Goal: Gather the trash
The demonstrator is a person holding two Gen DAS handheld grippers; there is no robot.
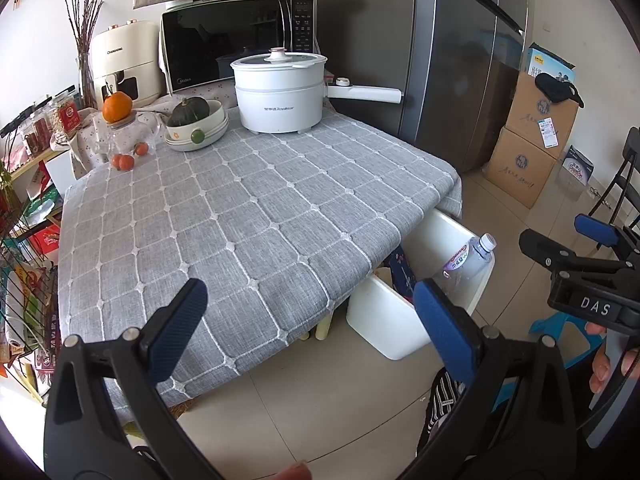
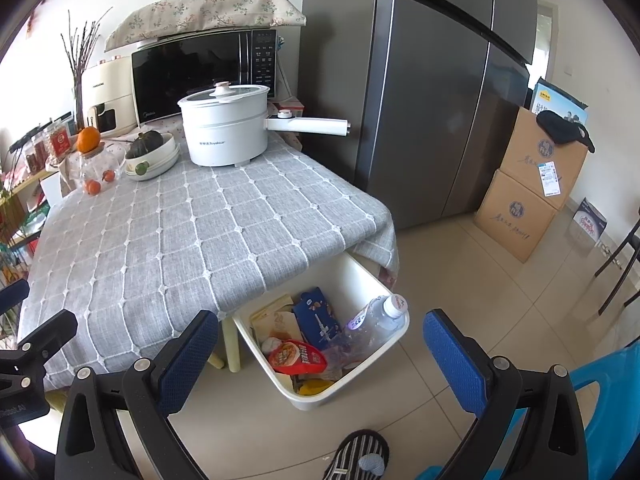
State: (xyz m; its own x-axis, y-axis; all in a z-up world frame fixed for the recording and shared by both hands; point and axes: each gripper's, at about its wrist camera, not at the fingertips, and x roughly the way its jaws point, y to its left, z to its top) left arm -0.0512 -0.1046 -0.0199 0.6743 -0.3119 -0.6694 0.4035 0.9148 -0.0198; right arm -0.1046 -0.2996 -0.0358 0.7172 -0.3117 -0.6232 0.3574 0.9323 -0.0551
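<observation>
Trash lying in a white bin [image 2: 394,338] on the tiled floor, tucked partly under the near corner of the table [image 2: 160,240]: clear plastic bottle [image 2: 380,314] leaning against the bin's right wall with its cap at the rim, dark blue carton [image 2: 318,318] standing beside it, red snack packet [image 2: 298,357] lying toward the front, beige wrappers behind, something yellow at the bottom. Hanging over the table, a grey checked cloth, bare across its near half. Standing at the far end, a white electric pot [image 2: 224,132] with its long handle pointing right, a stack of bowls [image 2: 154,162] holding a dark squash, a glass jar topped by an orange. Hovering above the floor just in front of the bin, right gripper [image 2: 320,354], jaws spread wide, holding nothing. Hovering over the table's near edge, left gripper [image 1: 310,330], jaws likewise wide apart and empty, bin showing beyond its right finger.
</observation>
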